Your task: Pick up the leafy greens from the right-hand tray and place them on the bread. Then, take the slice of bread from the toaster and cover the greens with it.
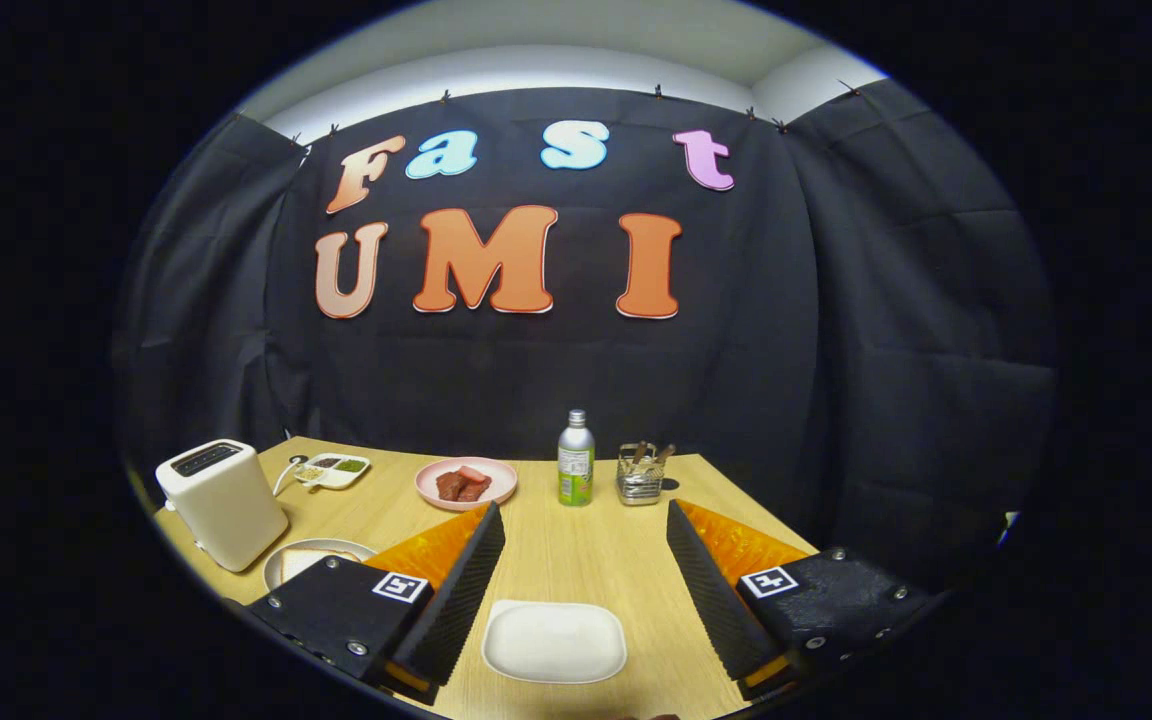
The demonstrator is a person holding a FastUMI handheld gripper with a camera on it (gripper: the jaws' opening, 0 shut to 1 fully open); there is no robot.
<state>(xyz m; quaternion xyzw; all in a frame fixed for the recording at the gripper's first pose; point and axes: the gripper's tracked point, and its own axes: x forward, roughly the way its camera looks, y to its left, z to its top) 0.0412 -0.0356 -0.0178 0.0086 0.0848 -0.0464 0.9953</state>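
Note:
My gripper [584, 512] hovers open over the wooden table [576, 560], its fingers wide apart and holding nothing. A white rectangular tray [554, 640] lies low between the fingers, and its visible surface is plain white. Left of the left finger, a round white plate [288, 562] carries a pale slice of bread [302, 564], partly hidden by that finger. A cream toaster [221, 502] stands just beyond the plate at the table's left edge. Its top slot looks dark, and I cannot tell what is inside.
Beyond the fingertips stand a pink plate with pieces of meat [465, 482], a metal bottle with a green label [576, 458] and a wire basket of utensils [640, 474]. A small divided dish of condiments [334, 468] sits behind the toaster. Black cloth closes off the back.

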